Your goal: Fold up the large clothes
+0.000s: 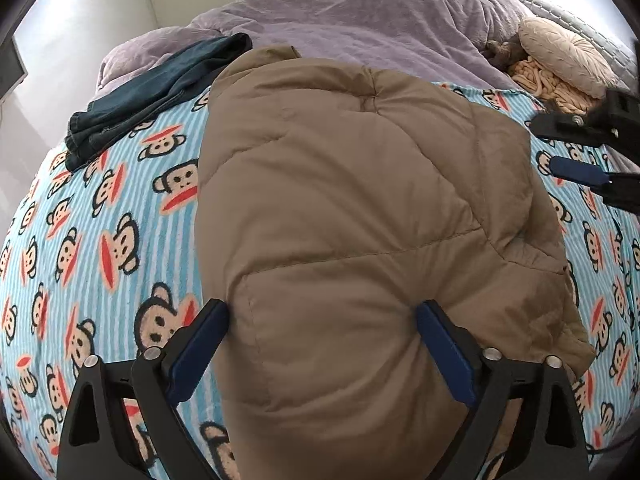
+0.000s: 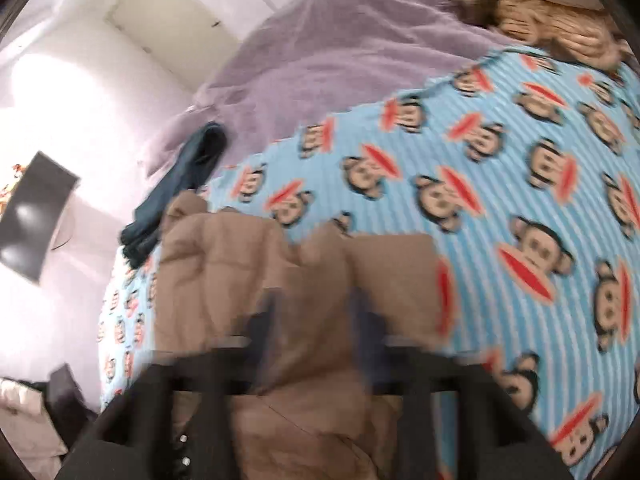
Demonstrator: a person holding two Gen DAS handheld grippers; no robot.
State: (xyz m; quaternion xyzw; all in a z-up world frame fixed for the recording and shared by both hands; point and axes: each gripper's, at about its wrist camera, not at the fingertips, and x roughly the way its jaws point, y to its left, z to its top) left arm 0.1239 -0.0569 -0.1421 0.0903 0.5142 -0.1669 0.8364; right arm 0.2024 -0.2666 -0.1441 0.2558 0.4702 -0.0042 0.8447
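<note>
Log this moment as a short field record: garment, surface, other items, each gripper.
garment: tan quilted jacket, bunched on the bed
surface: monkey-print blanket
other items: dark blue jeans beside jacket; purple duvet behind; round beige cushion
left gripper: open, straddling jacket's near end
right gripper: open, at jacket's right edge; own view blurred

Soft daylight fills both views. The left wrist view is sharp, with gentle shadows in the folds of the brown jacket (image 1: 360, 216). The right wrist view is motion-blurred, worst below the jacket (image 2: 296, 280), with white glare left of it. Fisheye edges bend and darken.
</note>
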